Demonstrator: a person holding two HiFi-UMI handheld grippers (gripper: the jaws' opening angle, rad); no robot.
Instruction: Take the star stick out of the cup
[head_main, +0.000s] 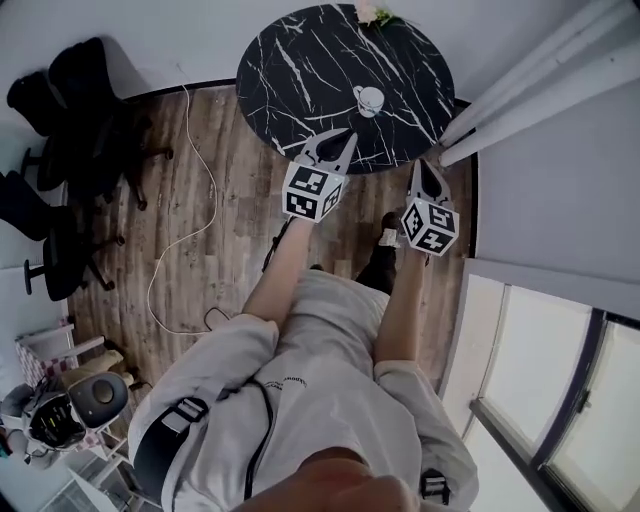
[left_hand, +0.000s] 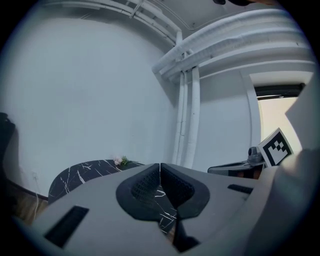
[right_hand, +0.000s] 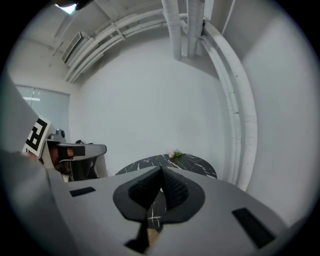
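The person stands at the near edge of a round black marble worktop (head_main: 300, 60), holding the left tongs (head_main: 340, 146) and the right tongs (head_main: 427, 168) just over its rim, both pressed together with nothing between them. A small white cup (head_main: 369, 100) stands on the worktop ahead of both tongs and apart from them. The star stick is too small to make out, and a sprig of flowers (head_main: 374, 13) lies at the far edge.
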